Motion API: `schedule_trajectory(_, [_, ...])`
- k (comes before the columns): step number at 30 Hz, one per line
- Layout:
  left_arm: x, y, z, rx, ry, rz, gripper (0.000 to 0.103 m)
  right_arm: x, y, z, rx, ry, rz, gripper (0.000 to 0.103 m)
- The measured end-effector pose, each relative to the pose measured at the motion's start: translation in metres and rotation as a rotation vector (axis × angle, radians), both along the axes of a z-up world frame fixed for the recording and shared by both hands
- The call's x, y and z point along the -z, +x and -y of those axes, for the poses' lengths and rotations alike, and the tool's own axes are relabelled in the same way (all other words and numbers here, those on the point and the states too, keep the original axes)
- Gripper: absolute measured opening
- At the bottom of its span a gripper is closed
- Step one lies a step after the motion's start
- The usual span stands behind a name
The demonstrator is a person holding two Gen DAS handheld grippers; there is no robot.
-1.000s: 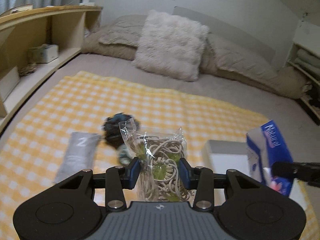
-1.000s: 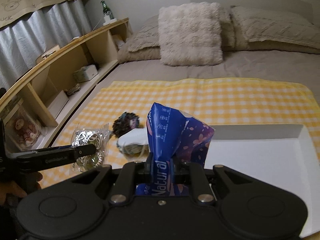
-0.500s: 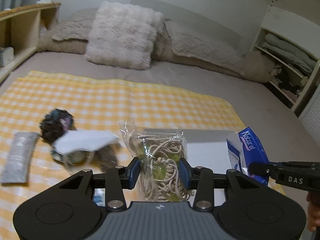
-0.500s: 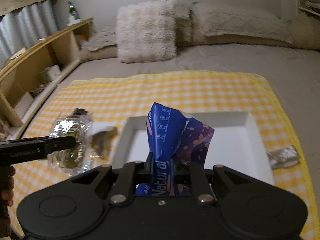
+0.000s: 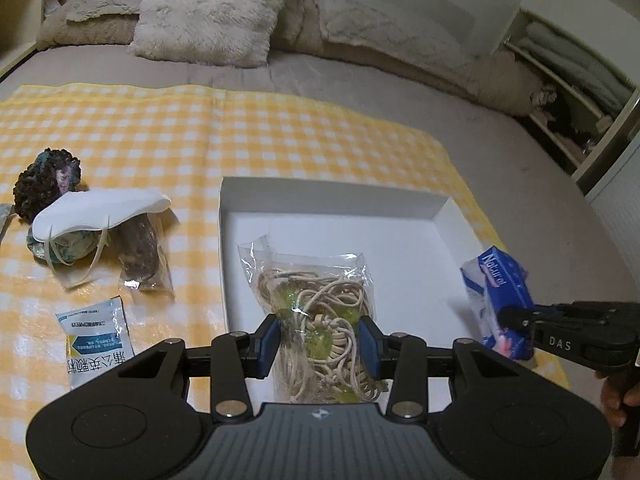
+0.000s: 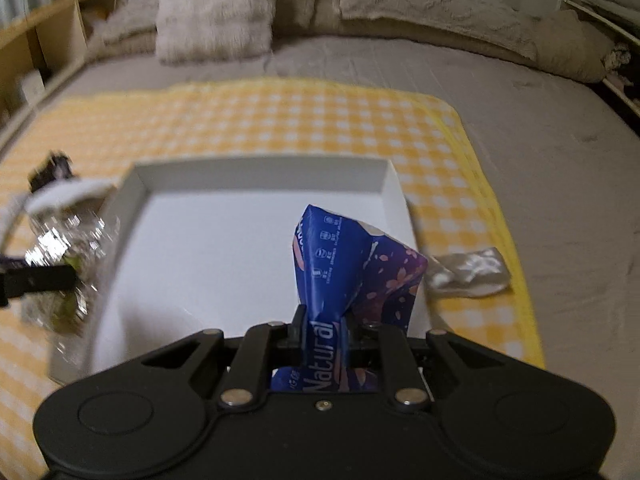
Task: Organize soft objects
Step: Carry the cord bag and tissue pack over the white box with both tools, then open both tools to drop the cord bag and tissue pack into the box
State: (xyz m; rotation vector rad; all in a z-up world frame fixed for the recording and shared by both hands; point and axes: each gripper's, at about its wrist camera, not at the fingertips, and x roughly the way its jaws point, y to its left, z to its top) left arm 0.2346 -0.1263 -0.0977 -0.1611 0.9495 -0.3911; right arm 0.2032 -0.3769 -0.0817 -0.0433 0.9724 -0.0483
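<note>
Now the left gripper is clamping the slippery cord bag, the right gripper pinching the tissue pack tight; either could be snagging the white tray's wall.

A grey bed fills the dim room. Against its head lean a fluffy pillow and beige cushions. Wooden shelving runs along its left side.

A shallow white cardboard tray lies on a yellow-and-white checked cloth spread over a bed. Left of the tray lie a white face mask, a dark knitted ball behind it, and a printed sachet in front. A silvery packet lies right of the tray.
</note>
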Motion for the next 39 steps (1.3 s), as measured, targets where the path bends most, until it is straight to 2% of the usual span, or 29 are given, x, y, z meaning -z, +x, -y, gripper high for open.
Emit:
schedule_trajectory(6, [0.019,0.006,0.004,-0.005,0.084,-0.013,0.044,0.019,0.003,-0.006,-0.053,-0.098,-0.078,0.016])
schedule_trajectory(10, [0.025,0.007,0.003,-0.012,0.106,-0.035,0.045,0.03,0.008,-0.005,-0.06,-0.085,-0.129,0.016])
schedule_trajectory(15, [0.035,0.005,0.005,0.006,0.128,-0.056,0.048,0.034,0.011,-0.003,-0.056,-0.065,-0.138,0.019])
schedule_trajectory(16, [0.037,0.004,0.006,0.017,0.135,-0.057,0.054,0.034,0.011,-0.004,-0.055,-0.069,-0.138,0.025])
schedule_trajectory(17, [0.039,0.003,0.007,0.024,0.136,-0.056,0.056,0.033,0.011,-0.004,-0.053,-0.078,-0.137,0.037])
schedule_trajectory(19, [0.038,0.0,0.008,0.039,0.128,-0.055,0.067,0.033,0.011,-0.006,-0.05,-0.101,-0.132,0.047])
schedule_trajectory(20, [0.037,-0.001,0.009,0.047,0.124,-0.053,0.069,0.031,0.01,-0.006,-0.047,-0.102,-0.127,0.052])
schedule_trajectory(22, [0.034,-0.005,0.012,0.062,0.127,-0.045,0.076,0.028,0.008,-0.004,-0.041,-0.084,-0.119,0.057])
schedule_trajectory(26, [0.027,-0.013,0.015,0.082,0.166,-0.018,0.078,0.017,0.002,-0.001,-0.014,-0.044,-0.09,0.063])
schedule_trajectory(29, [0.023,-0.016,0.014,0.093,0.161,-0.017,0.083,0.007,-0.003,0.002,0.005,-0.002,-0.069,0.069])
schedule_trajectory(31, [0.019,-0.02,0.014,0.101,0.167,0.0,0.089,0.003,-0.007,0.003,0.008,0.016,-0.055,0.073])
schedule_trajectory(39, [-0.002,-0.032,0.009,0.091,0.146,0.071,0.102,-0.02,-0.031,0.005,0.037,0.074,0.03,0.088])
